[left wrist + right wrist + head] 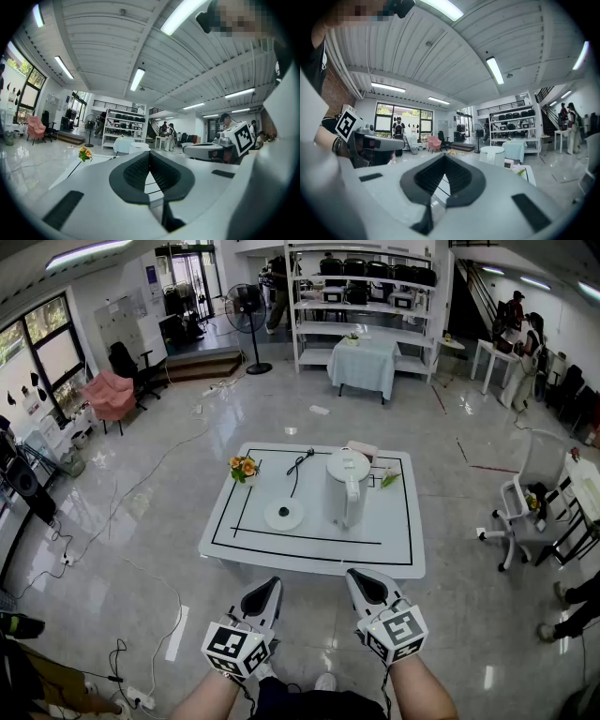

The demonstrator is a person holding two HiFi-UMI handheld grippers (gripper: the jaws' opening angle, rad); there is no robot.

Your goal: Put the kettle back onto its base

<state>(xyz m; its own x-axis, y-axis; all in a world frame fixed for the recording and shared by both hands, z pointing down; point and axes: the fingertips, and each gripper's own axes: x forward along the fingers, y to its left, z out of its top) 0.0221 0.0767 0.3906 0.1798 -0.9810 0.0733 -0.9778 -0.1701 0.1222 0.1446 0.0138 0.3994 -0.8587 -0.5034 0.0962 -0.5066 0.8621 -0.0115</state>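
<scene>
A white kettle [343, 487] stands upright on the low white table [234, 554], its handle towards me. Its round white base [284, 515] lies to its left, with a black cord running to the far edge. In the head view both grippers hang short of the table's near edge: the left gripper [270, 584] and the right gripper [358, 577], each shut with nothing between its jaws. The left gripper view shows its shut jaws [150, 157] and the kettle [139, 147] far beyond. In the right gripper view the jaws [444, 161] are shut too, and the kettle [493, 154] stands in the distance.
Yellow flowers [243, 467] lie at the table's far left corner, a small box and a green leaf [388, 479] at the far right. Cables run over the floor on the left. A white chair [525, 498] stands to the right, a fan [247, 315] and shelves behind.
</scene>
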